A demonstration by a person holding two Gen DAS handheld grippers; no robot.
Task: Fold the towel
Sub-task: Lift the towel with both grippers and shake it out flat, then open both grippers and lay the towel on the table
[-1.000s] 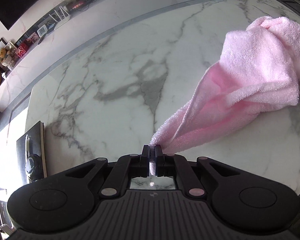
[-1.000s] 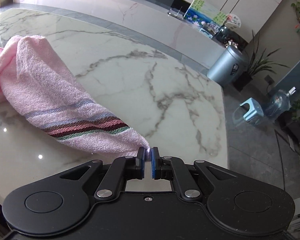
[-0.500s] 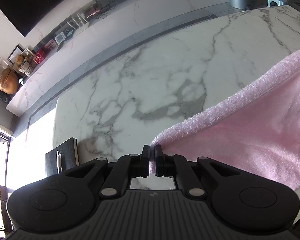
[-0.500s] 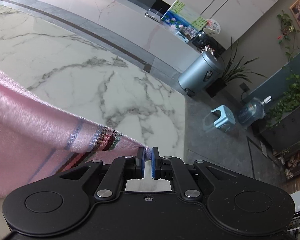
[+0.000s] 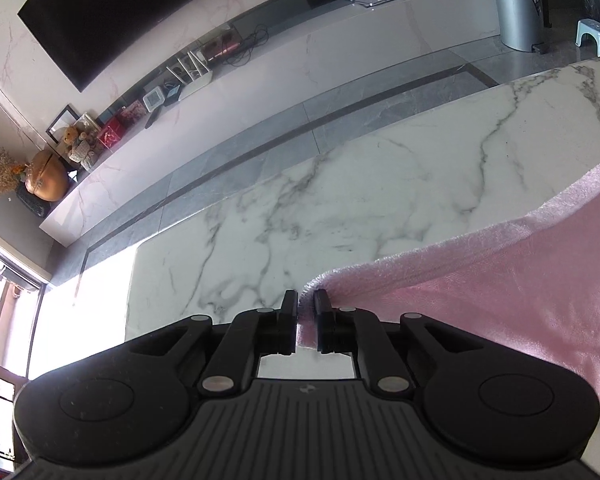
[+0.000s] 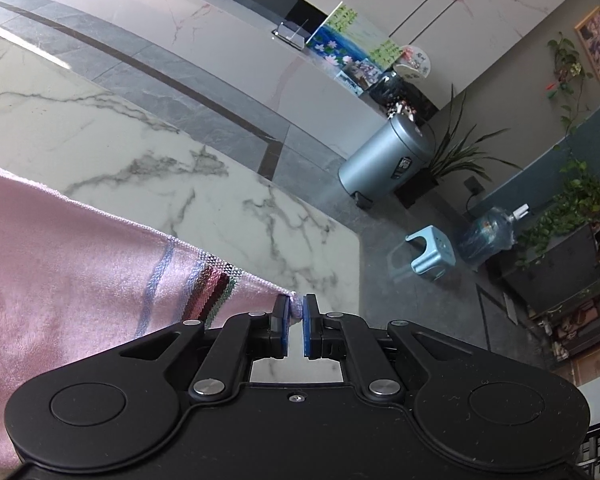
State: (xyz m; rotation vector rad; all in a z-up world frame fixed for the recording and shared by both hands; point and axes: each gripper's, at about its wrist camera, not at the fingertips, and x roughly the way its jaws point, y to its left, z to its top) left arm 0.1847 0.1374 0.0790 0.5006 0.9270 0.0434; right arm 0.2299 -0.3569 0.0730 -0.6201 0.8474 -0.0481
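Marble tabletop lies below; my left hand-held gripper and right hand-held gripper each pinch a corner of the pink towel, stretched between them above it.

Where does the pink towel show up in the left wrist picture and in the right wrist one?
Left wrist view: the pink towel fills the lower right, one corner pinched in the left gripper.
Right wrist view: the towel fills the lower left, its striped corner pinched in the right gripper.
Shared landmark: the silver trash bin on the floor beyond the marble table.
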